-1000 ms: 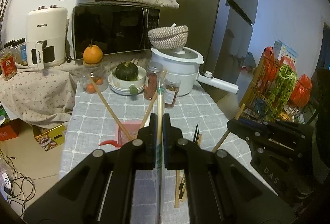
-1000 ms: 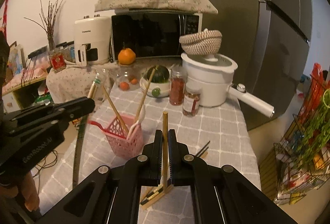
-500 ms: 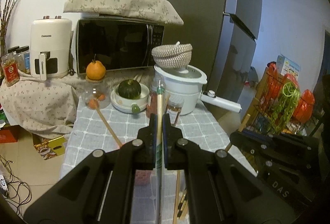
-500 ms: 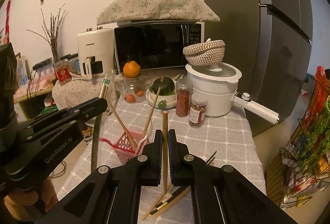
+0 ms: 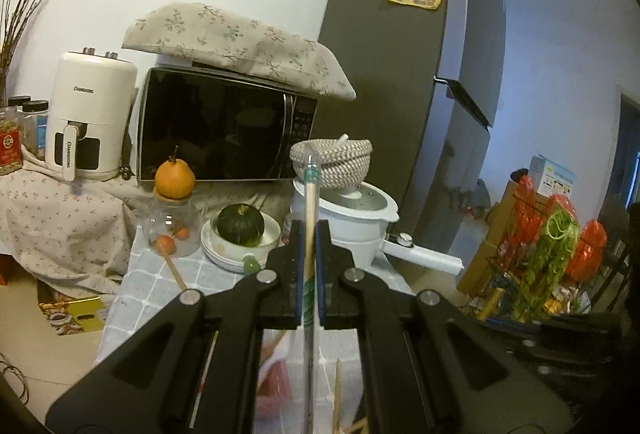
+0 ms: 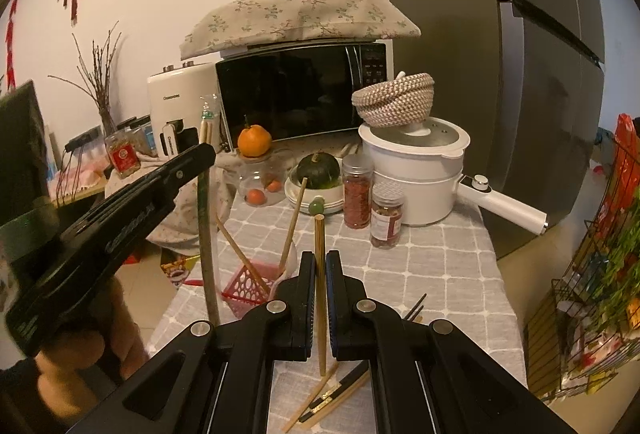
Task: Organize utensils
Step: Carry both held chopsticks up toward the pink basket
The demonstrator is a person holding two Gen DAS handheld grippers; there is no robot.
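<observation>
Left gripper (image 5: 307, 266) clamped on wrapped chopstick pair (image 5: 309, 194), held upright above table's left edge. Right gripper (image 6: 319, 298) clamped on bare wooden chopstick (image 6: 319, 250), upright, over loose chopsticks (image 6: 340, 392) at near edge.

Step, judged: drop both into pink basket (image 6: 244, 288) near left edge. Advice: lower tips inside rim, clear of sticks leaning there, one gripper at a time.

Right view shows basket whole and left gripper from side; left view shows only pink sliver beneath jaws.
</observation>
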